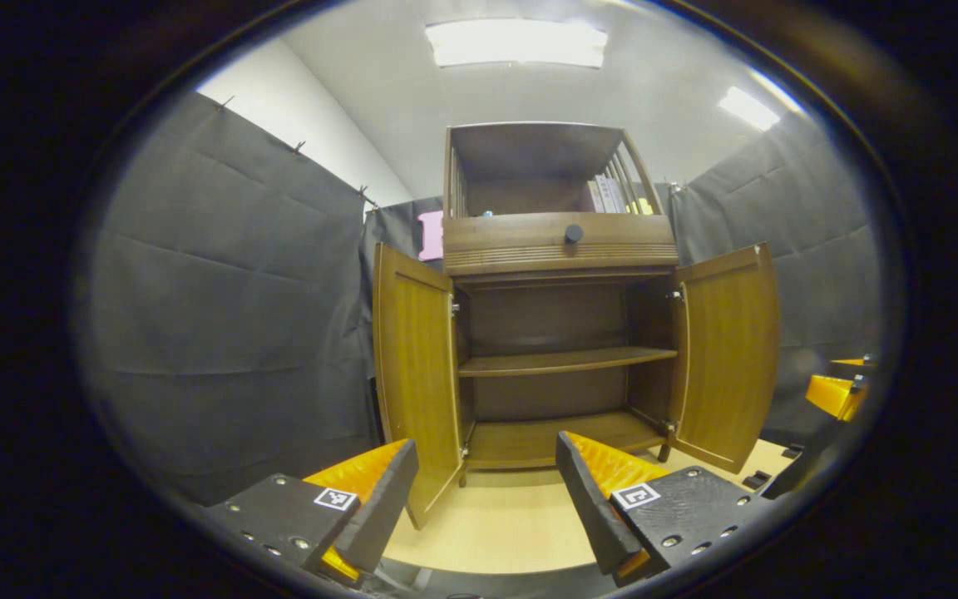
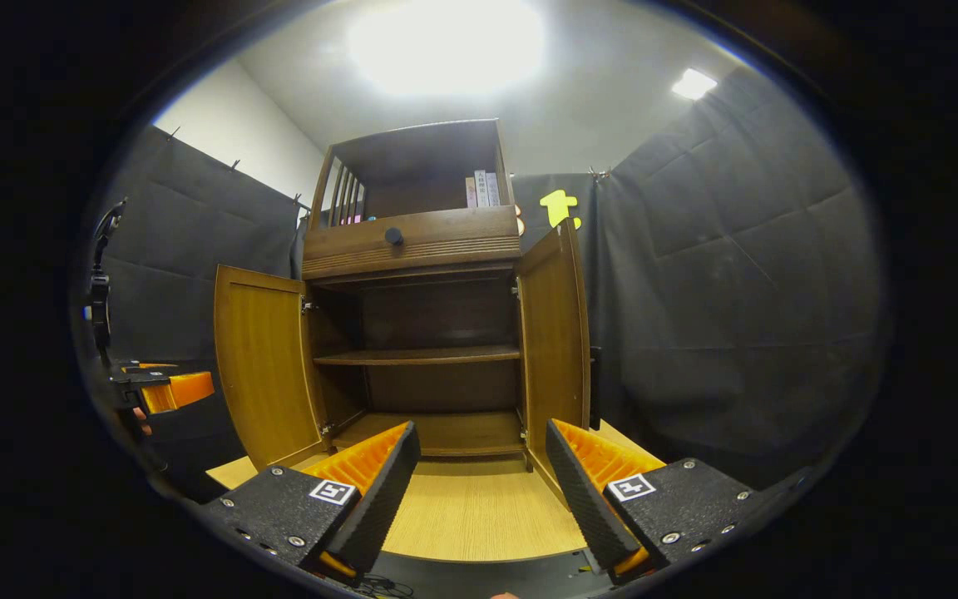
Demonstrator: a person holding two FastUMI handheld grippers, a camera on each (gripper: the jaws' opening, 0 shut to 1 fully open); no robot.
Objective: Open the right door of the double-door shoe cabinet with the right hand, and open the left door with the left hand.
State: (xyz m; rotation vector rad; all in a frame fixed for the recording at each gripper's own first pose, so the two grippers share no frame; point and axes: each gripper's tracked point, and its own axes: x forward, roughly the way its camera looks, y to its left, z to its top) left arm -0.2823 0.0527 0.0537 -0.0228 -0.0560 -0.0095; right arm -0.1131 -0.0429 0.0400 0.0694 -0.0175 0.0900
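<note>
1. brown wooden shoe cabinet [image 1: 562,333] stands straight ahead on a pale wood floor [image 1: 496,516], against the black cloth wall.
2. its left door [image 1: 414,374] and right door [image 1: 728,353] both hang swung wide.
3. inside, a shelf [image 1: 566,360] lies bare.
4. left tongs [image 1: 487,491] gape, holding nothing.
5. right tongs [image 2: 483,482] likewise spread apart, well short of the cabinet.

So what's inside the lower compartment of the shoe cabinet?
With the left door and right door swung open, the shoe cabinet shows one middle shelf and a floor board, both bare. The dark back corners are hard to judge.
</note>
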